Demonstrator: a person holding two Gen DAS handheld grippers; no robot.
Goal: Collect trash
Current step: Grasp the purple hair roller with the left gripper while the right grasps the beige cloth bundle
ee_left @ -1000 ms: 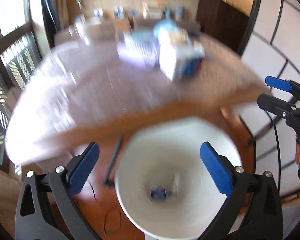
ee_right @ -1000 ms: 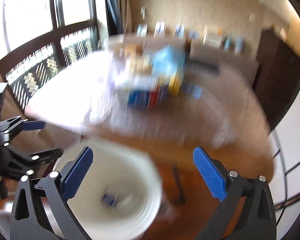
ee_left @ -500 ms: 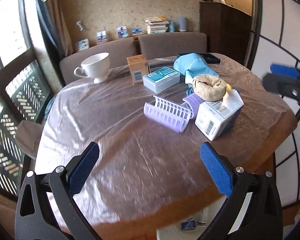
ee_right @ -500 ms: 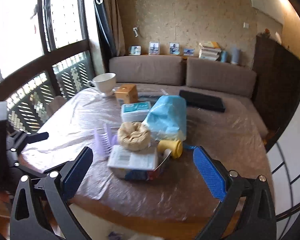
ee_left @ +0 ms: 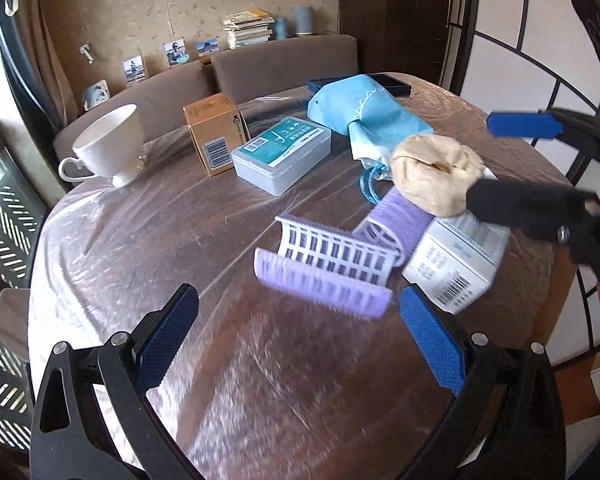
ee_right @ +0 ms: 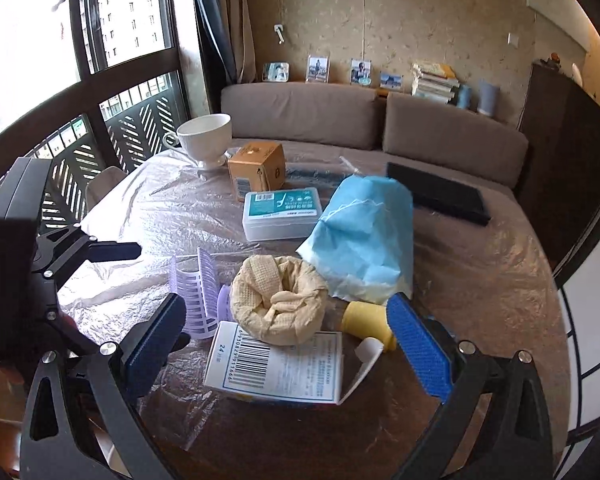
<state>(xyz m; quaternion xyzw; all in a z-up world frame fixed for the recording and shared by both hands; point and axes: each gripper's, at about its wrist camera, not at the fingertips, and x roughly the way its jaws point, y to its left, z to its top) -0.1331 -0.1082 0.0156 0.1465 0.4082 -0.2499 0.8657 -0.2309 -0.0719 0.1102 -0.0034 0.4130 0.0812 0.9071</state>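
Working left to right, we hold the left gripper spread and empty before the lilac plastic curler, while the right gripper, also spread, should straddle the crumpled beige paper wad atop the white barcoded carton before closing squarely.

Your left wrist camera looks across the worktop from its near edge toward the sofa at 12 o'clock. Your right wrist camera sits close at 3 o'clock of it, facing the same way. Both share the white box and cup.
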